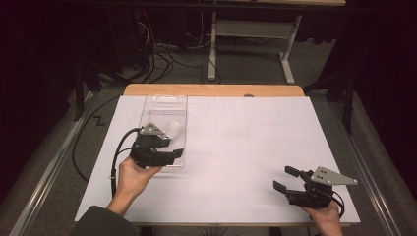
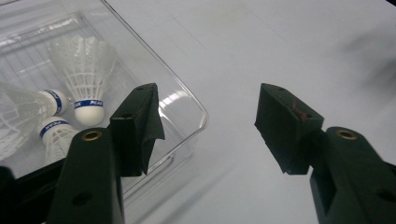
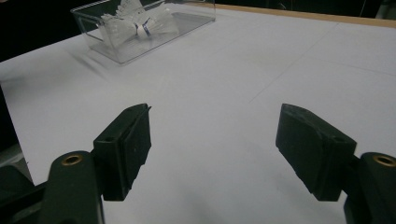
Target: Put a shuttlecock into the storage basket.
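Note:
A clear plastic tray (image 1: 165, 101) lies on the left of the white table, and white shuttlecocks (image 1: 173, 129) rest in its near half. In the left gripper view, three shuttlecocks (image 2: 86, 65) with blue-banded corks lie inside the tray (image 2: 187, 100). My left gripper (image 1: 174, 147) hovers over the tray's near right corner. Its jaws (image 2: 210, 126) stand open with nothing between them; one jaw is over the tray and the other over bare table. My right gripper (image 1: 285, 178) rests near the front right of the table. It is open and empty (image 3: 212, 144), and it faces the distant tray (image 3: 187, 21).
White paper (image 1: 246, 147) covers the table, with a wooden strip (image 1: 211, 90) along the far edge. Beyond it stand a desk frame (image 1: 212, 49) and floor cables (image 1: 157, 64). Metal rails (image 1: 364, 162) run along both sides.

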`<state>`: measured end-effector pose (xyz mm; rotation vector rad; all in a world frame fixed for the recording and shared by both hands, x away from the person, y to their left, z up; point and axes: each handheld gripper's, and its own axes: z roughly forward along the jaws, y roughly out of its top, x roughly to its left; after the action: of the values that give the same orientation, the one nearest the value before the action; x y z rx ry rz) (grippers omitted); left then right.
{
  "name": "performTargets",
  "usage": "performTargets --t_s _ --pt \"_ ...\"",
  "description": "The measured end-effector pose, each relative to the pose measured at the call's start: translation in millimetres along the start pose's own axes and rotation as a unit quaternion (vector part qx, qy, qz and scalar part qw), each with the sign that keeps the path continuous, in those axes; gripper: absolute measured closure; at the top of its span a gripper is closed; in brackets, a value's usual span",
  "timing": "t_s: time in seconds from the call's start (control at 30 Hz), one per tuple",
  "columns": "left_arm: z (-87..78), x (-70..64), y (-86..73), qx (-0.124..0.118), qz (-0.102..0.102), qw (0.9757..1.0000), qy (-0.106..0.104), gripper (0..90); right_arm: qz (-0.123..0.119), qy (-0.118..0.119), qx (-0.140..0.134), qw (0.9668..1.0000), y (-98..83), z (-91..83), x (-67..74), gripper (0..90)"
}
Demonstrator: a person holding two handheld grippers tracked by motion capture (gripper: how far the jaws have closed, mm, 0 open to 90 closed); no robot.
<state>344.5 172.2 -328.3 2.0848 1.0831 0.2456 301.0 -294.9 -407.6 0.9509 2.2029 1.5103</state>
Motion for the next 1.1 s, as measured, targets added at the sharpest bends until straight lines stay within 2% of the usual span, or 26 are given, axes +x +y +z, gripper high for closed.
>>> performTargets --t_s 0.43,1.1 --pt "1.5 -10.4 -9.3 -0.009 0.007 0.9998 -0.019 39.1 0.001 0.0 0.0 1.0 0.0 0.0 0.2 26.9" --pt "1.7 -21.4 -23.7 -0.022 0.016 0.999 -0.035 34.8 0.001 0.0 0.001 1.0 0.0 0.5 0.3 26.9"
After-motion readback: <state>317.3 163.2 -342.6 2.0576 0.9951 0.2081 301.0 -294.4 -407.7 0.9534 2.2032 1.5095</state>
